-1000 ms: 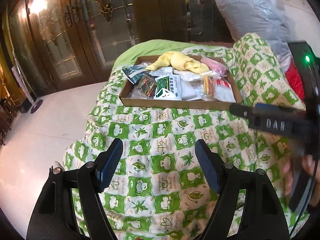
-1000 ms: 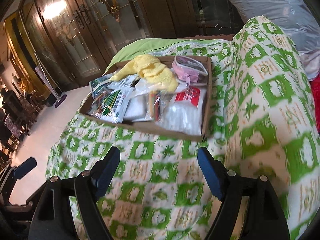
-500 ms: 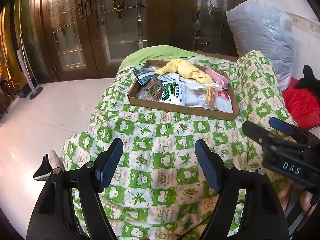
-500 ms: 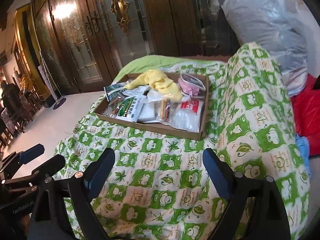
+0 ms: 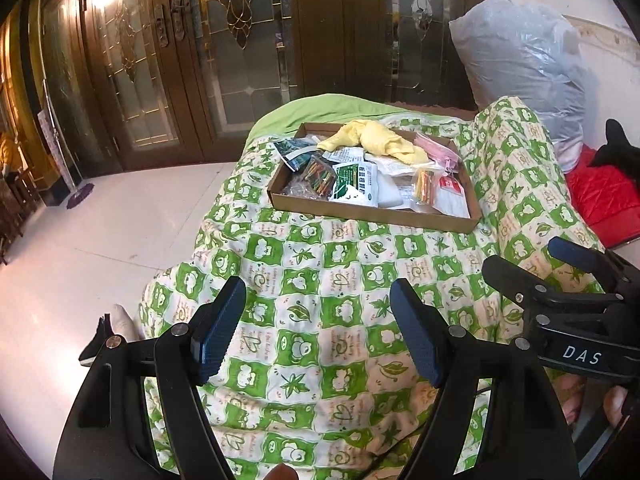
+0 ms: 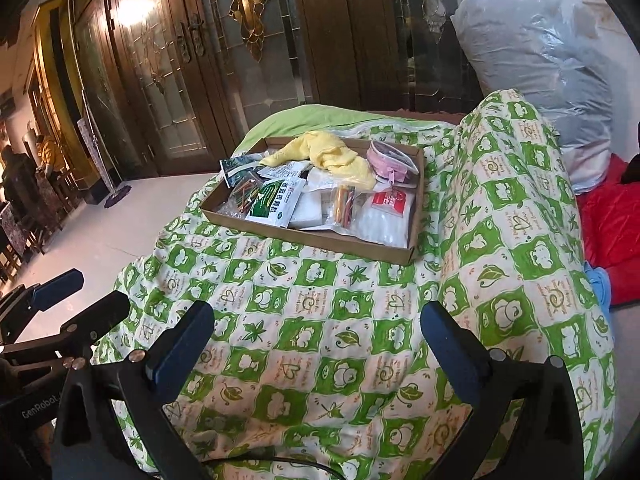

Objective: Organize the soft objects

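Note:
A shallow cardboard tray lies on a green-and-white quilt, far ahead of both grippers. In it are a yellow cloth, a pink zip pouch, a green-and-white packet and several clear bags. My left gripper is open above the quilt with nothing between its fingers. My right gripper is also empty, its jaws still opening wide. In the left wrist view the right gripper shows at the right edge.
A large grey plastic sack stands behind the quilt on the right, with red fabric beside it. Dark glazed wooden doors line the back. Pale floor lies to the left, with a foot in a white sock.
Both grippers have drawn back from the tray, which now looks smaller and farther. The right gripper's jaws have spread wider. The left gripper's jaws are unchanged.

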Motion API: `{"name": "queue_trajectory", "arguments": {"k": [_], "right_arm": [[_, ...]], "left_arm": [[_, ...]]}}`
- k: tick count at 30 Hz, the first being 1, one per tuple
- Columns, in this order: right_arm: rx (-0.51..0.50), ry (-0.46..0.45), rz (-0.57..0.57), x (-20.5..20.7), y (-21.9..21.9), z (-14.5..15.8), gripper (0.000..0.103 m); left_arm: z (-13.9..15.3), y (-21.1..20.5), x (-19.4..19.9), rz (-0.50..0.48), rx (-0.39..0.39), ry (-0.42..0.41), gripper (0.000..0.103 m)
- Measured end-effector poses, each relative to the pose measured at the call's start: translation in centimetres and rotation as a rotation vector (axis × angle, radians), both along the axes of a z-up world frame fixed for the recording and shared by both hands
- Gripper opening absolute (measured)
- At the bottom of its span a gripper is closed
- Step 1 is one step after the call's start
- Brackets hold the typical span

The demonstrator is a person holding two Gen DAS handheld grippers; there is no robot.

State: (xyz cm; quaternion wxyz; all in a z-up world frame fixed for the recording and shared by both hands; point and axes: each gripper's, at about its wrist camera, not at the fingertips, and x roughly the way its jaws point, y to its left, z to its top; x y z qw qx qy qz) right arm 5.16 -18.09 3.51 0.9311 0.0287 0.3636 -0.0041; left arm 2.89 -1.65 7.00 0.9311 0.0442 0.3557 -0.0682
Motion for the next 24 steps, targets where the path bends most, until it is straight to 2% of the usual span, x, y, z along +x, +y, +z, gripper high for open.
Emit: {"name": "queue_trajectory", "arguments": {"k": [15,24], "right_arm": [[0.015,-0.013,-0.007,-0.26,-0.26,0.01,0.103],[0.02,0.007,-0.01,-0.07,-0.17,-0.64,0.103]], "left_arm": [[0.35,-0.02,-0.33,0.021,0.004,-0.043,0.075],[-0.3,-0.44,-0.18,0.025,0.038,-0.039,0.075]]}}
